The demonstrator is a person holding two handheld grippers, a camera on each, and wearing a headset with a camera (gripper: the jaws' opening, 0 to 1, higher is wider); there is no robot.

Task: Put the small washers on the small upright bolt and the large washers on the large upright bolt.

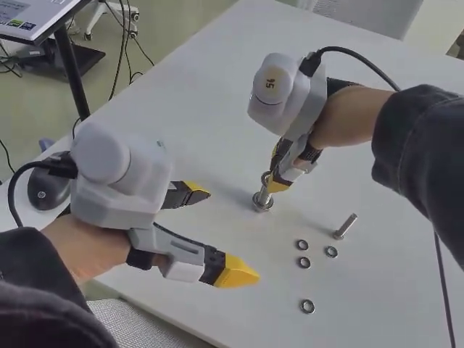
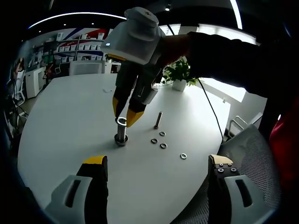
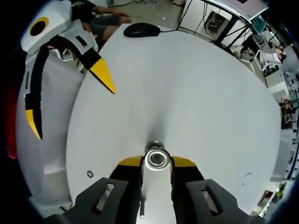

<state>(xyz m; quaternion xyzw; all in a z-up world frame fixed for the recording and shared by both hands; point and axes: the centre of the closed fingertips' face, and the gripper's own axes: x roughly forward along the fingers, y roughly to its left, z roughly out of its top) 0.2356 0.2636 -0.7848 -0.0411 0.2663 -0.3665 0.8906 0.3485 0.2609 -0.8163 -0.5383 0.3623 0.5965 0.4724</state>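
My right gripper point(image 1: 274, 185) is shut on a large washer point(image 2: 121, 121) and holds it right over the top of the large upright bolt point(image 1: 262, 200). In the right gripper view the washer point(image 3: 156, 157) sits between the two yellow tips. The small bolt point(image 1: 345, 226) stands to the right, with several small washers point(image 1: 304, 262) lying on the white table point(image 1: 203, 94) beside it. My left gripper point(image 1: 217, 233) hovers open and holds nothing at the near left, well apart from the bolts. In its own view, the left gripper point(image 2: 158, 163) faces the bolts.
A black computer mouse point(image 1: 42, 193) with its cable lies at the table's left edge. A monitor stand point(image 1: 69, 65) rises beyond that edge. The table's near edge runs just below the washers, with a grey chair point(image 2: 247, 154) past it.
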